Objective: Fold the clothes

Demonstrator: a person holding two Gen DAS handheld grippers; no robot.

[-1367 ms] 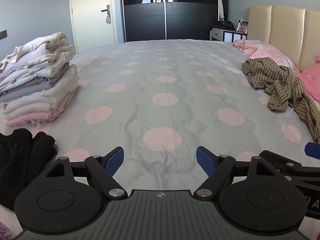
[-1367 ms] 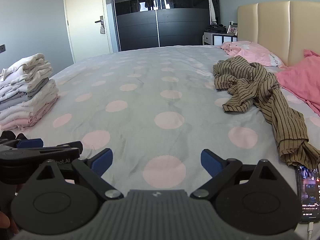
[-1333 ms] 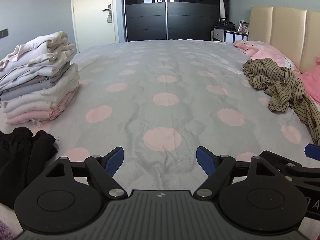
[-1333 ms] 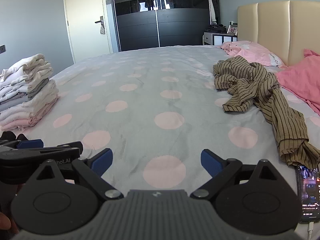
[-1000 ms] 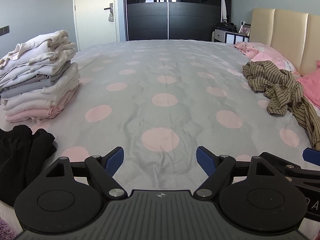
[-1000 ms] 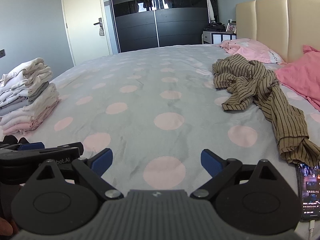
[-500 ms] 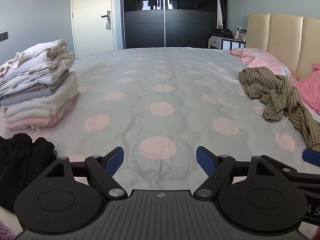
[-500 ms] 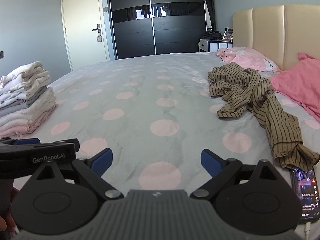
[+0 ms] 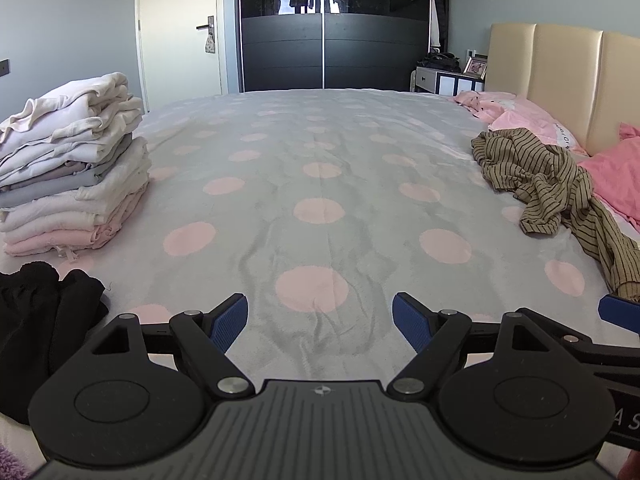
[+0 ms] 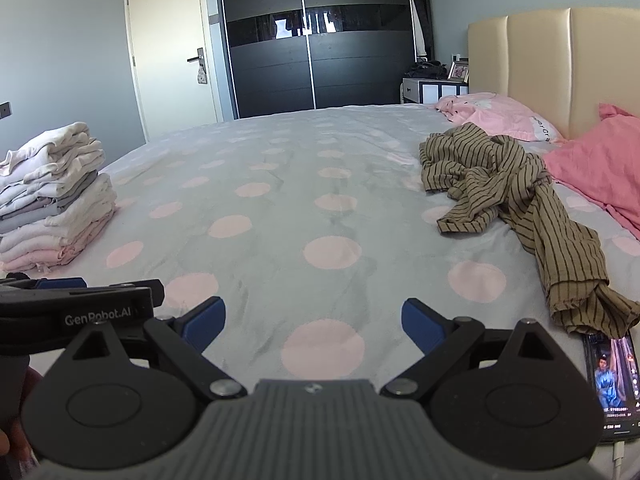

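Even, bright daylight in both views; soft faint shadows on the bedspread (image 9: 320, 184). The wardrobe (image 10: 316, 36) glass mirrors a bright window. Sharp focus, fisheye bending and dark vignetted corners at edges

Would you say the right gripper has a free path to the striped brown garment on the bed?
Probably yes: the right gripper is open, and only bare spotted bedspread lies between it and the striped garment.

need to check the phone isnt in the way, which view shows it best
The right wrist view: the phone lies screen-up and lit at the bed's near edge, just below the striped garment's end. The left wrist view shows no phone.
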